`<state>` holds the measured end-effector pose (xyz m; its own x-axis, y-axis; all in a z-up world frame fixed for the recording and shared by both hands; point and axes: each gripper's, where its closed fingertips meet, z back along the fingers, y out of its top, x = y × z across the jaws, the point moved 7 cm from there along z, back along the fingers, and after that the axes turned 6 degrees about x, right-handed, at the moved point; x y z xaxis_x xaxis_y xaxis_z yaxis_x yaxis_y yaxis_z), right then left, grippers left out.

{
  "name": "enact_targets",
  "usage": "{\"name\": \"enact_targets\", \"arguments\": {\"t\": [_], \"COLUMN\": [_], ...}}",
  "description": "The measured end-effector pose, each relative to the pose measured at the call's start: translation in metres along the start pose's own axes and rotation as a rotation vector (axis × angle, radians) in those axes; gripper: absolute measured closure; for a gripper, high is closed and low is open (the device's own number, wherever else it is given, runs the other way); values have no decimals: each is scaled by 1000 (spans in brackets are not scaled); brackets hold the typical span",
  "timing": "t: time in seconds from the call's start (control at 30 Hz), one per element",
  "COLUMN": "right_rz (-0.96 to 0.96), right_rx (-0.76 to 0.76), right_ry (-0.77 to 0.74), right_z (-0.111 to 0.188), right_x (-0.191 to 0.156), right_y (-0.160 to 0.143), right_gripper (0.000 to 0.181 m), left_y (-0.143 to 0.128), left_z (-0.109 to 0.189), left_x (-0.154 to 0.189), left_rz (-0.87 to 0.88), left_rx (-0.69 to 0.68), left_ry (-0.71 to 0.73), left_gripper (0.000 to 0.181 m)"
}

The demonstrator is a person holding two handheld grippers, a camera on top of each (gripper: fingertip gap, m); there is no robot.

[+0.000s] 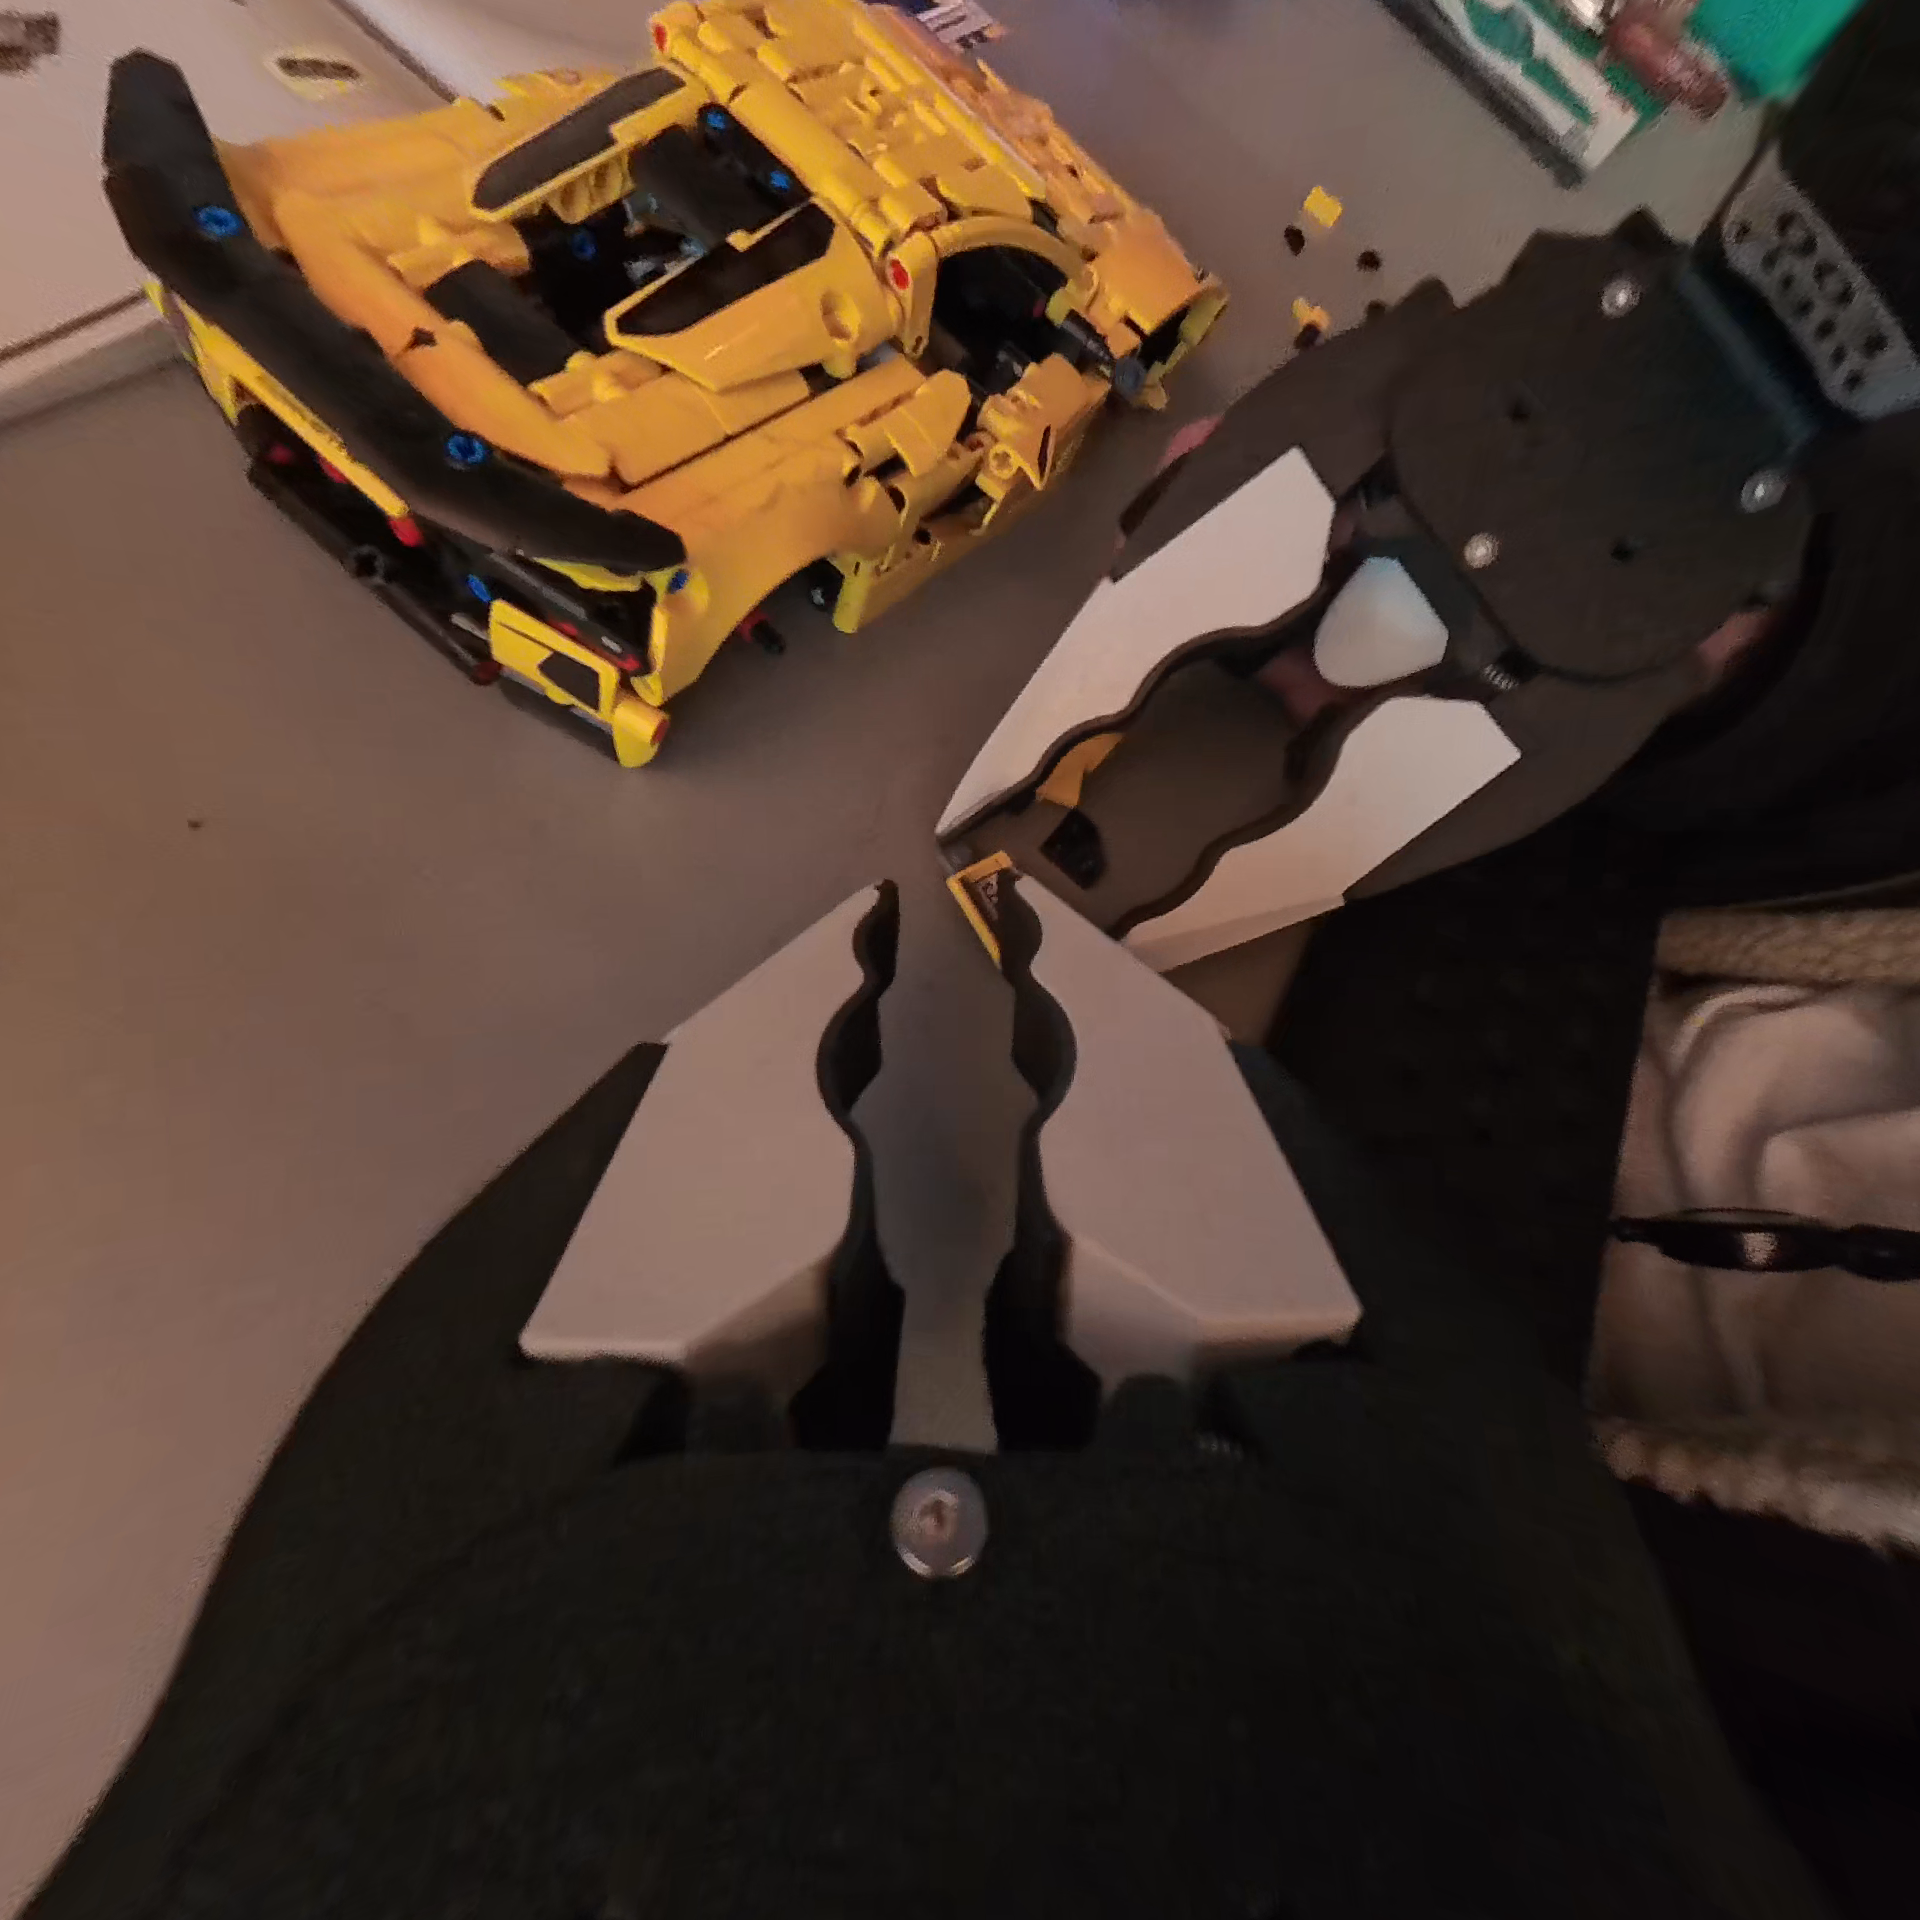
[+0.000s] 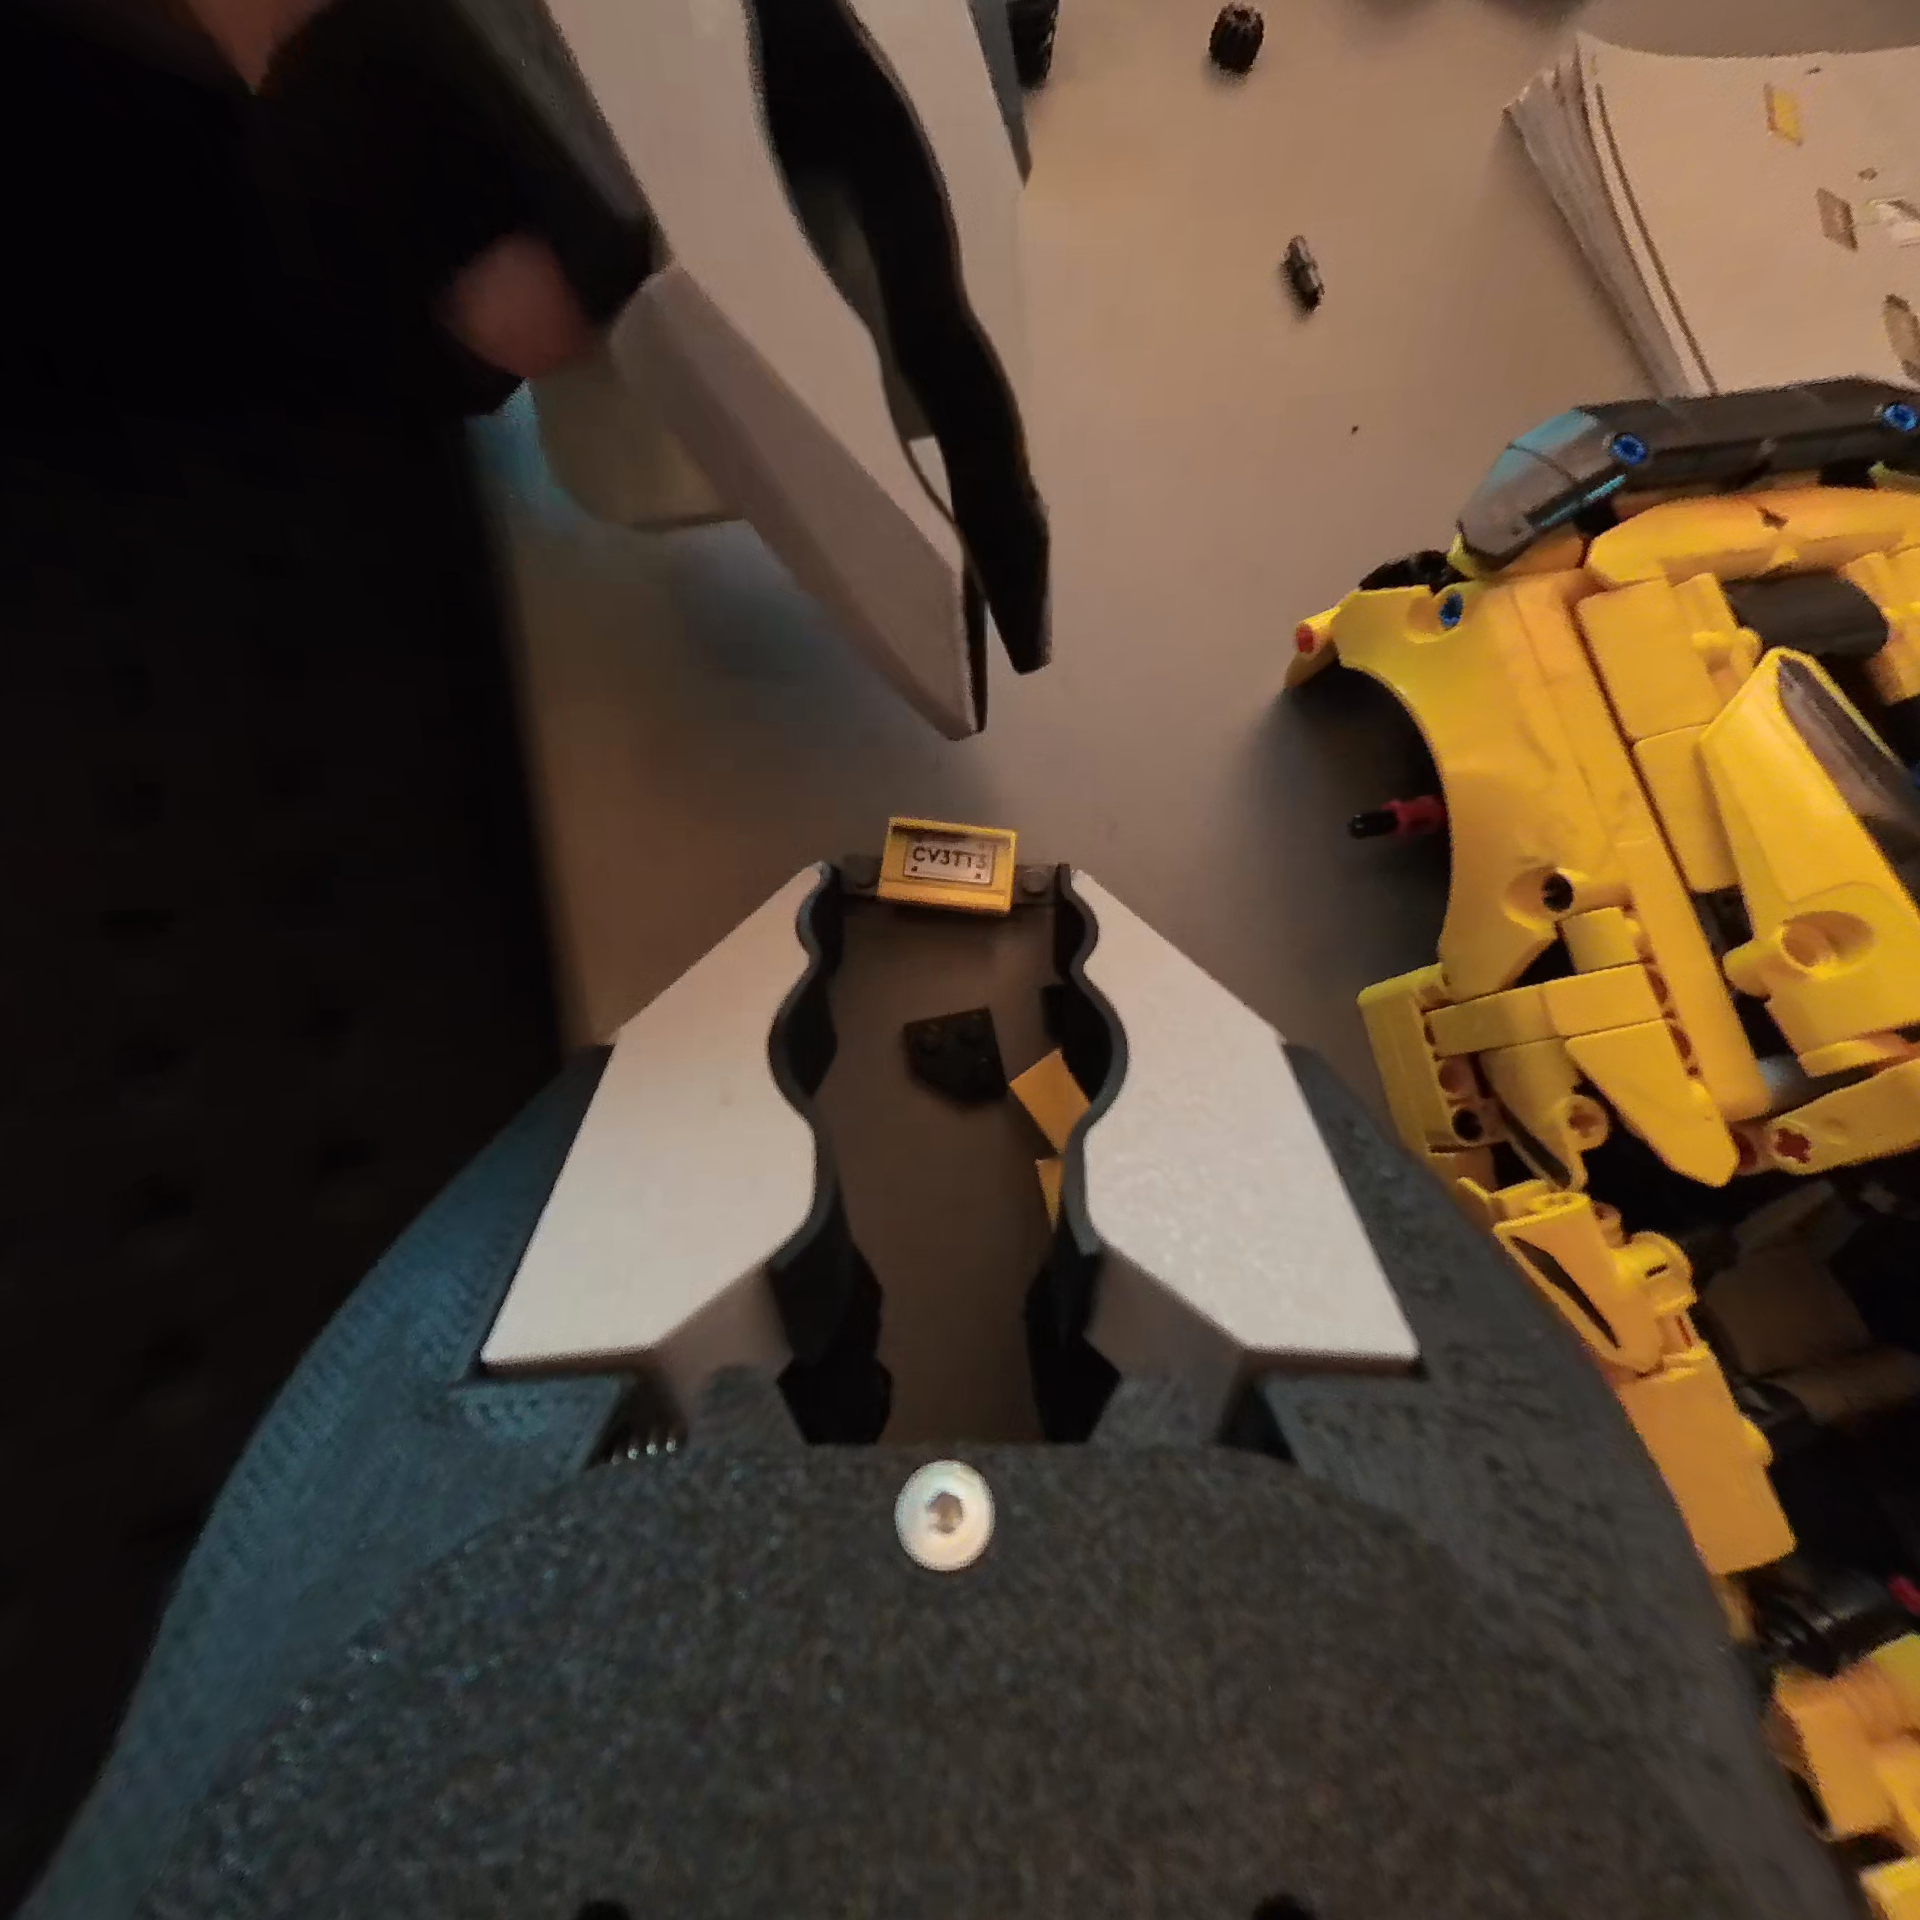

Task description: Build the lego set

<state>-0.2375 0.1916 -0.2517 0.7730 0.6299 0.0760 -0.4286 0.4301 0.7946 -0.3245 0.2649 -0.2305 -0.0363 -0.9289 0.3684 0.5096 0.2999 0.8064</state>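
Nearest in the right wrist view, the right gripper (image 2: 940, 883) holds a small yellow plate piece (image 2: 948, 867) bearing a printed sticker, pinched at the very tips of its fingers, which stand a moderate way apart with the piece bridging them. Below, on the grey table (image 2: 1164, 623), lie a black wedge piece (image 2: 951, 1060) and yellow scraps (image 2: 1044, 1091).

In the left wrist view, the left gripper (image 1: 943, 914) has its fingers slightly parted and holds nothing; its right tip sits just beside the yellow plate piece (image 1: 982, 899). Whether it touches the piece I cannot tell.

The step in hand looks like passing or steadying the plate piece before it goes onto the yellow car (image 1: 644, 353), which rests farther off on the table. To do it well, keep the piece level and close the left fingers squarely on its edges — a skewed pinch could flick it loose.

Only the right view shows the sticker face and the pieces beneath; only the left view shows the whole car with its black rear wing (image 1: 312, 343) — and loose small pieces (image 1: 1322, 208) beyond.
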Motion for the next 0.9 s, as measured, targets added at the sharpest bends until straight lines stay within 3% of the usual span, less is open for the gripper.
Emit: {"name": "enact_targets", "arguments": {"t": [0.2, 0.5, 0.73, 0.9], "right_rz": [24, 120, 208, 19], "right_rx": [39, 171, 189, 325], "right_ry": [-16, -83, -155, -35], "right_z": [4, 27, 31, 48], "right_x": [-1, -3, -6, 0], "right_y": [5, 25, 27, 32], "right_gripper": [141, 141, 141, 132], "left_y": [-2, 4, 7, 16], "left_z": [-7, -14, -13, -5], "left_x": [-2, 8, 9, 15], "left_rz": [129, 378, 384, 312], "left_rx": [-39, 12, 56, 145], "left_ry": [-98, -343, -364, -399], "left_gripper": [163, 169, 171, 173]}}
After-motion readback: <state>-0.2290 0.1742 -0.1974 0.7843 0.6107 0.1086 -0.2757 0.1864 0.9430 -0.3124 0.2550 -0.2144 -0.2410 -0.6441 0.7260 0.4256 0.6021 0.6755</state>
